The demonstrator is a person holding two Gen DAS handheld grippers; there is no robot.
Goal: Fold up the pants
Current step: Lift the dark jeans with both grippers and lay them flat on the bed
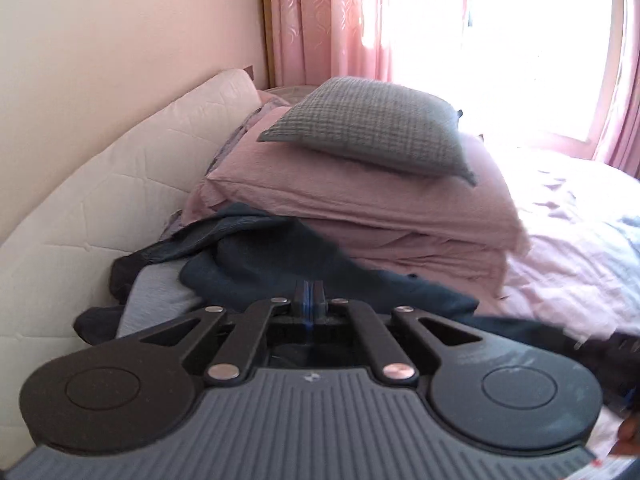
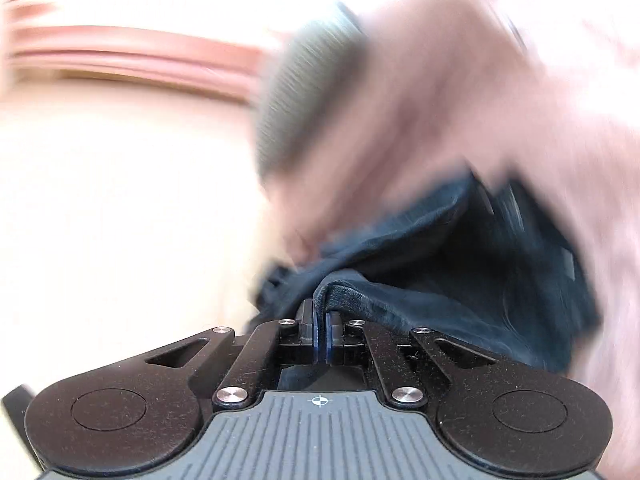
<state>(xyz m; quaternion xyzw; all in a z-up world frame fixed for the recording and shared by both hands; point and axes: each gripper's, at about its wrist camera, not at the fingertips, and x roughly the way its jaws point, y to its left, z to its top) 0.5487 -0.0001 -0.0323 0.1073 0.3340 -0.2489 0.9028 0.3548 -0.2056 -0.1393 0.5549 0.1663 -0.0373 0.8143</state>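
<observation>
While the left wrist view shows the left gripper (image 1: 308, 298) closed tight, whether it pinches cloth cannot be told; the dark blue pants (image 1: 280, 256) lie bunched on the bed (image 1: 560, 248) against the pink pillows (image 1: 360, 200). If nothing is caught, that side will probably sag when lifted. From the right wrist view, heavily blurred, the right gripper (image 2: 320, 324) is clamped on a fold of the pants (image 2: 400, 272); such a thin bite may slip under a quick pull.

Dark navy pants (image 1: 304, 264) lie rumpled, a folded edge raised.
</observation>
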